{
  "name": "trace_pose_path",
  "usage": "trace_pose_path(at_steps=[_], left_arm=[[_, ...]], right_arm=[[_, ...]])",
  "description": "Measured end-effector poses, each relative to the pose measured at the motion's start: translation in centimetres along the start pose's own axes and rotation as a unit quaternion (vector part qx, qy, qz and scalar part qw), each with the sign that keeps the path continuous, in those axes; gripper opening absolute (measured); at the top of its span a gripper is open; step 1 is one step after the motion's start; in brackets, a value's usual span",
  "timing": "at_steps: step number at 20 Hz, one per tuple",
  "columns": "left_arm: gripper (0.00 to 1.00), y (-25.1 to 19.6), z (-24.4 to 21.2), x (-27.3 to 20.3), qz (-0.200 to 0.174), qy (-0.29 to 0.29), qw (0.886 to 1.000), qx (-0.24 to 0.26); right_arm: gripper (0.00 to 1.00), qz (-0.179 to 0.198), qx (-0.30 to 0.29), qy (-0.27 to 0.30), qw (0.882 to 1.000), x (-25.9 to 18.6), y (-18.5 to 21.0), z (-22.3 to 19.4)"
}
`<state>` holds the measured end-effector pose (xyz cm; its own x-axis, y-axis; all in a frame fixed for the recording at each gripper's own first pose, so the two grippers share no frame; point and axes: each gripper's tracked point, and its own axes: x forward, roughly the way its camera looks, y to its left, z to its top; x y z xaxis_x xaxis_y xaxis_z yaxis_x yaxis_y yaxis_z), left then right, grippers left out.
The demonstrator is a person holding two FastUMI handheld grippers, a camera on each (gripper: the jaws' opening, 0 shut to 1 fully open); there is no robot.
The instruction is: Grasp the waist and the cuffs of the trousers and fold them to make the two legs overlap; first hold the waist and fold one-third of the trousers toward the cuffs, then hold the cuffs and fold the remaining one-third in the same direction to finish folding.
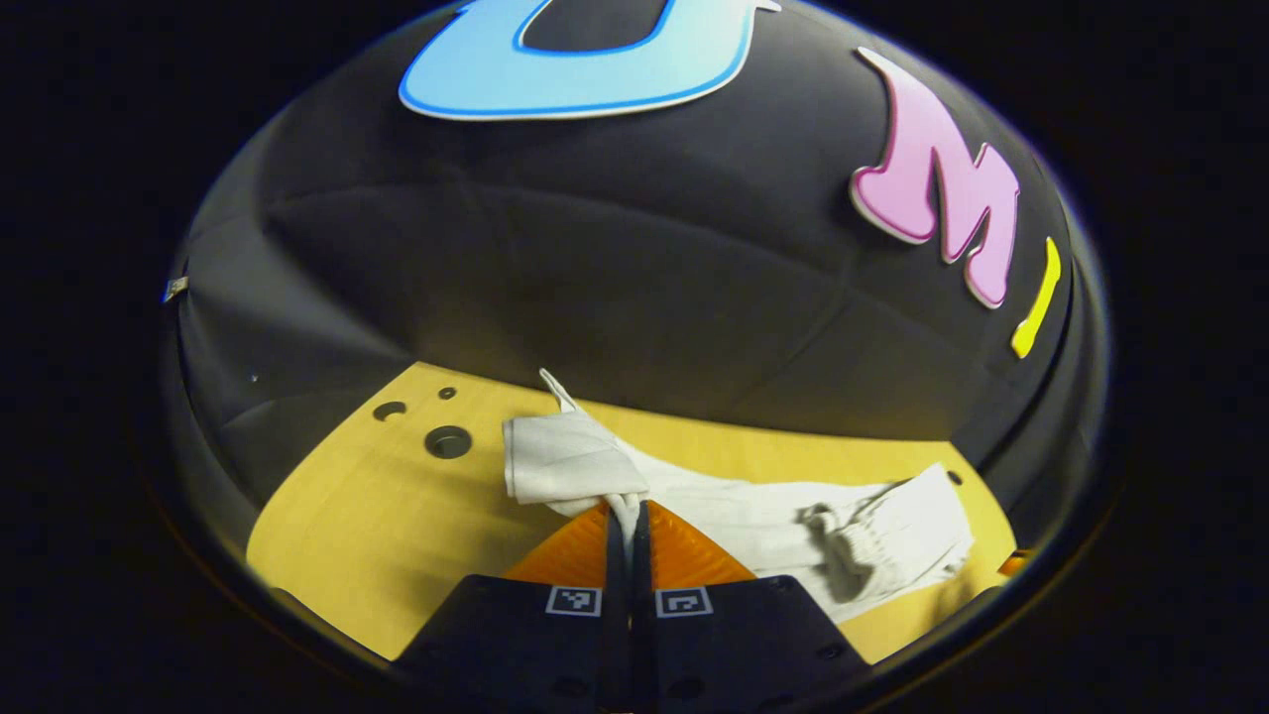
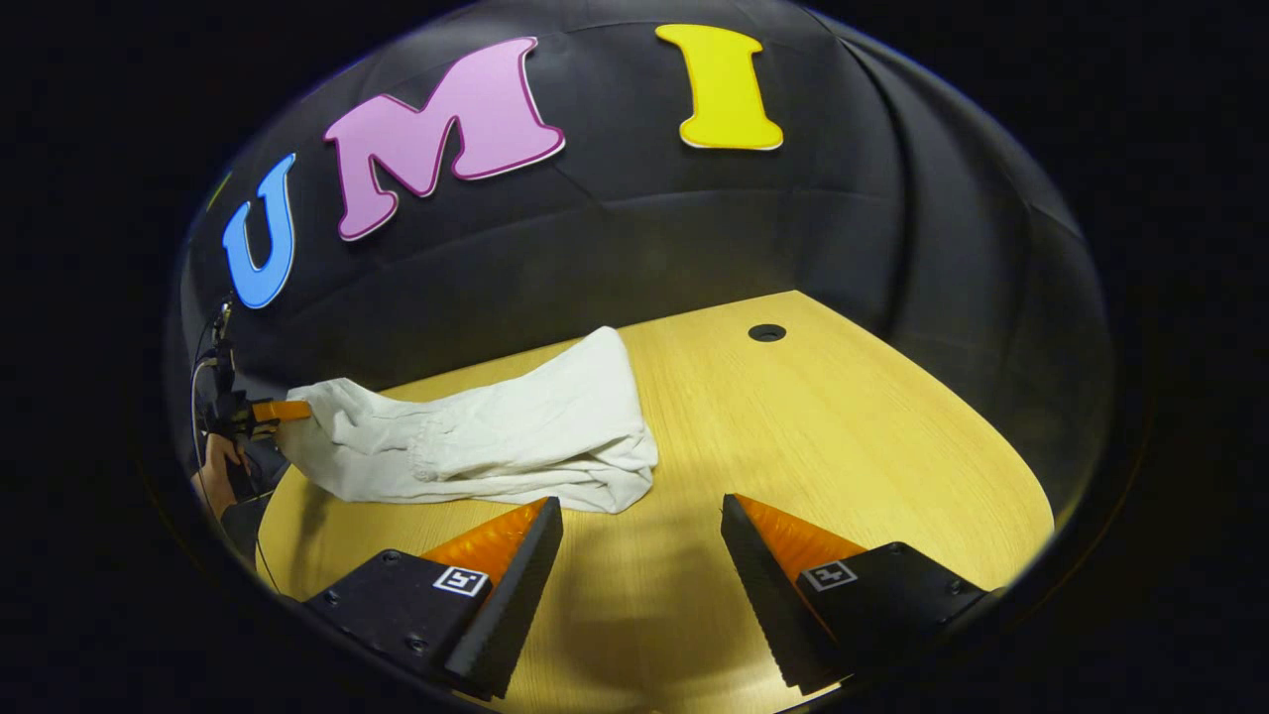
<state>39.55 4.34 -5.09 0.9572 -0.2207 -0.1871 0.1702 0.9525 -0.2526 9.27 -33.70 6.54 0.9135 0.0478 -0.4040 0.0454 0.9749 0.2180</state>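
Left gripper (image 1: 629,516): two black finger blocks, each bearing a small square black-and-white marker tile near its inner edge; round screw recesses show low on the blocks.

Right gripper (image 2: 642,516): matching black blocks with one marker tile apiece and screw recesses; the fingers' inner faces are finely ridged.

Far off in the right gripper view, thin dark cables run above the person's hand (image 2: 220,458).

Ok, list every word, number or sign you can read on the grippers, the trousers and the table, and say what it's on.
On the left gripper: no words, just two square patterned marker tags.
On the right gripper: the same kind of tags, no words.
On the trousers: no print or label visible.
On the table: none.
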Motion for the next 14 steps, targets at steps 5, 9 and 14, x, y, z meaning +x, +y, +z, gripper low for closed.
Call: trace_pose_path(at_steps=[5,9,14], left_arm=[[0.05,-9.5,2.2,-1.3,-0.046,-0.01,0.999,-0.005],[0.06,-18.7,2.0,-2.2,-0.088,-0.009,0.996,-0.026],[0.06,-29.6,0.0,-2.0,-0.172,0.013,0.983,-0.061]], right_arm=[[0.98,-0.023,0.007,-0.022,0.999,-2.1,-3.4,2.1],[0.98,-0.055,0.027,-0.036,0.997,-4.3,-7.2,2.8],[0.98,-0.104,0.062,-0.05,0.991,-7.6,-12.1,3.5]])
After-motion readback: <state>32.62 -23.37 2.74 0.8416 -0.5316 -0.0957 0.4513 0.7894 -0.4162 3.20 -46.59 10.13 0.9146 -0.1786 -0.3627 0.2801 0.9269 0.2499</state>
